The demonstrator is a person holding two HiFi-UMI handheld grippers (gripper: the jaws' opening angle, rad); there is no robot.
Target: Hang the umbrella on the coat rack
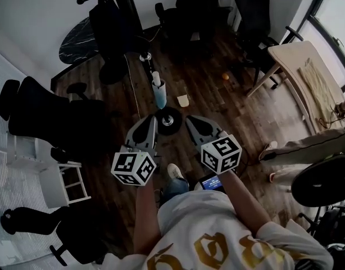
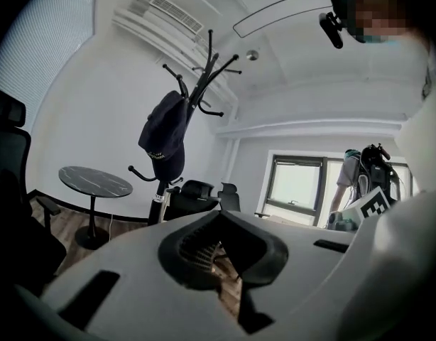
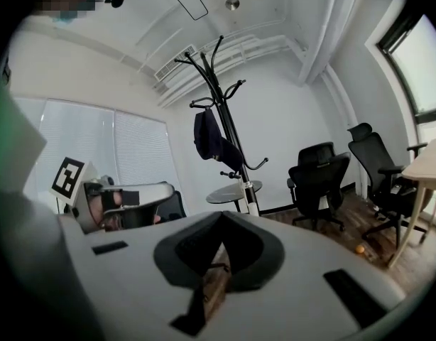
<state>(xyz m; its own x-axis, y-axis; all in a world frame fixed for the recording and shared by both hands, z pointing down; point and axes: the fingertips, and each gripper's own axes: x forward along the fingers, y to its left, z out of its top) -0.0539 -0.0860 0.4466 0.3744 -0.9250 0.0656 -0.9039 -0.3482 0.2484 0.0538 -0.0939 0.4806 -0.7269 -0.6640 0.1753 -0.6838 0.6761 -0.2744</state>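
Observation:
The black coat rack [image 2: 204, 77] stands ahead of both grippers; from above, its round base [image 1: 168, 120] is on the wood floor just beyond the jaw tips. A dark blue bundle of fabric [image 2: 163, 137], which looks like the folded umbrella, hangs from an upper hook; it also shows in the right gripper view [image 3: 212, 142]. A light blue piece [image 1: 159, 98] sits low on the pole; I cannot tell what it is. My left gripper [image 1: 153, 120] [image 2: 219, 215] and right gripper [image 1: 190, 118] [image 3: 222, 215] are side by side, both shut with nothing between the jaws.
Black office chairs [image 1: 46, 114] stand at the left, and more [image 1: 254, 16] at the back. A round dark table [image 2: 96, 182] is beside the rack, a light wooden table [image 1: 302, 66] at the right. Another person [image 2: 356, 180] stands near the window. An orange ball [image 1: 225, 76] lies on the floor.

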